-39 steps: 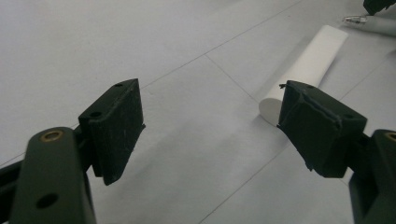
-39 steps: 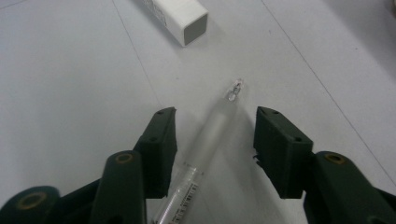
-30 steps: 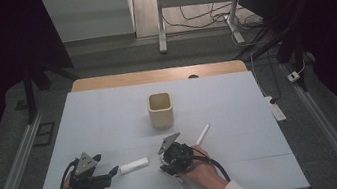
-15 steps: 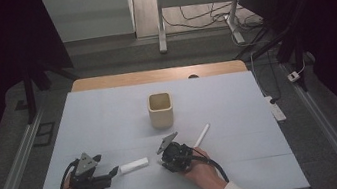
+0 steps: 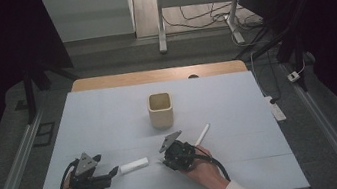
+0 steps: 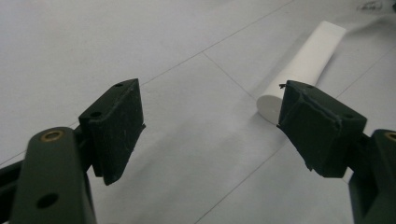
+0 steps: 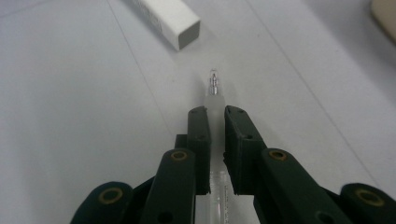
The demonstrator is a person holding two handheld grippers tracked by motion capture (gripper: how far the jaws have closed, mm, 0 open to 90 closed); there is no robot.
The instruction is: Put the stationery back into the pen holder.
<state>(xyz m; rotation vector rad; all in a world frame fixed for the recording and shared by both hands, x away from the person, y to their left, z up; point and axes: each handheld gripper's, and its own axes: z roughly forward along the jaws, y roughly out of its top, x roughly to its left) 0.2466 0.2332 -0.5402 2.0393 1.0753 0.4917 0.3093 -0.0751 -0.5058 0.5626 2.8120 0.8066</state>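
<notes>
My right gripper [image 7: 216, 116] is shut on a thin translucent pen [image 7: 214, 95], having just closed on it. The pen's clear tip sticks out ahead of the jaws, just above the white table. In the high view the pen's white rear end [image 5: 202, 134] slants away from the right gripper [image 5: 163, 160]. A white cap [image 5: 134, 165] lies flat between the two grippers, and its square end [image 7: 173, 19] lies beyond the pen tip. My left gripper [image 5: 112, 173] rests on the table, open [image 6: 210, 116], with the cap [image 6: 303, 70] just past its right-hand jaw and untouched.
A beige square cup [image 5: 160, 110] stands upright mid-table, beyond both grippers. The white table top [image 5: 109, 118] ends at a wooden strip at the far edge. Metal rails run along both sides of the table.
</notes>
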